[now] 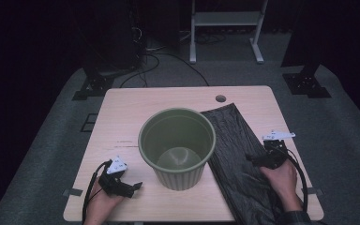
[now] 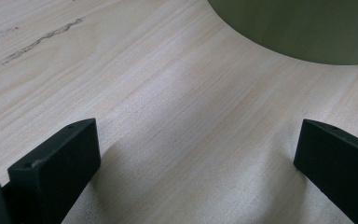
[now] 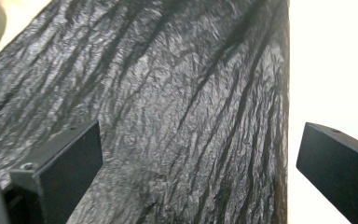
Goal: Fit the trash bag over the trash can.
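An olive-green ribbed bin (image 1: 177, 145) stands upright and empty at the middle of the light wooden table (image 1: 136, 101). A crinkled black plastic bag (image 1: 236, 154) lies flat to the right of it, reaching the table's front edge. My left gripper (image 1: 132, 187) rests low at the front left, open, with bare wood between its jaws (image 2: 196, 140) and the bin's base (image 2: 307, 32) just ahead. My right gripper (image 1: 255, 160) hovers over the bag's right side, open, with the bag (image 3: 168, 107) and its right edge between the jaws (image 3: 200, 140).
A round cable hole (image 1: 221, 98) sits near the table's far edge. A dark scuff (image 1: 126, 143) marks the wood left of the bin. Behind the table are a white frame (image 1: 227, 18), black stand feet (image 1: 91, 86) and cables on grey carpet.
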A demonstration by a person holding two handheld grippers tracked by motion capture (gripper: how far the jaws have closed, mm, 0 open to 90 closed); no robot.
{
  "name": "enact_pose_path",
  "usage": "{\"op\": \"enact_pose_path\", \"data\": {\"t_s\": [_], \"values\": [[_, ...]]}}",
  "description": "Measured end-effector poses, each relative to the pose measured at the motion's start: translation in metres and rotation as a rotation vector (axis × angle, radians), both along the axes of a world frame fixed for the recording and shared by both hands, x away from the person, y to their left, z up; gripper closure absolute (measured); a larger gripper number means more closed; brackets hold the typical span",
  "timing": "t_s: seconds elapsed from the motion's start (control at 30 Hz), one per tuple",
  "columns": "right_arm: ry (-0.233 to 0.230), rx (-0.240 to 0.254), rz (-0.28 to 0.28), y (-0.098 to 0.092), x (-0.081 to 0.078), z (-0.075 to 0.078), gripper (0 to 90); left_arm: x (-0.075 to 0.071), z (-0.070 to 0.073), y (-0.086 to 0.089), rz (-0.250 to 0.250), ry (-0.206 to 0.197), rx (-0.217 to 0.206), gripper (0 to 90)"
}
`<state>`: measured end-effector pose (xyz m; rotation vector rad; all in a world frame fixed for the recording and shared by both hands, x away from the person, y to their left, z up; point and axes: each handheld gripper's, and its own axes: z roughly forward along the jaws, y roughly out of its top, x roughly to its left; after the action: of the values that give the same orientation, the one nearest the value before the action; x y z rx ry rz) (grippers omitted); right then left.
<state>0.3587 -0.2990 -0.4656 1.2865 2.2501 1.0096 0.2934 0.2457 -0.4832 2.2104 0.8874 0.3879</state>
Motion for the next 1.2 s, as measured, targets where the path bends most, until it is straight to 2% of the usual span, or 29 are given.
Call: {"op": "enact_pose_path", "data": {"t_s": [0.03,0.1,0.33,0.4,0.53,0.87,1.1,1.2], "values": [[0.017,0.012,-0.005,-0.001,0.004,-0.005,0.0,0.0,0.0,0.0,0.0,0.0,0.0,0.0],[0.03,0.002,-0.008,-0.001,0.007,-0.009,0.0,0.0,0.0,0.0,0.0,0.0,0.0,0.0],[0.062,-0.006,-0.006,0.003,0.011,-0.018,0.0,0.0,0.0,0.0,0.0,0.0,0.0,0.0],[0.054,-0.024,-0.014,0.003,0.01,-0.018,0.0,0.0,0.0,0.0,0.0,0.0,0.0,0.0],[0.058,-0.014,-0.019,0.002,0.011,-0.018,0.0,0.0,0.0,0.0,0.0,0.0,0.0,0.0],[0.049,-0.012,0.03,0.017,0.008,-0.018,0.0,0.0,0.0,0.0,0.0,0.0,0.0,0.0],[0.059,0.006,0.069,0.033,0.006,-0.018,0.0,0.0,0.0,0.0,0.0,0.0,0.0,0.0],[0.068,0.036,0.088,0.04,0.007,-0.017,0.0,0.0,0.0,0.0,0.0,0.0,0.0,0.0]]}}
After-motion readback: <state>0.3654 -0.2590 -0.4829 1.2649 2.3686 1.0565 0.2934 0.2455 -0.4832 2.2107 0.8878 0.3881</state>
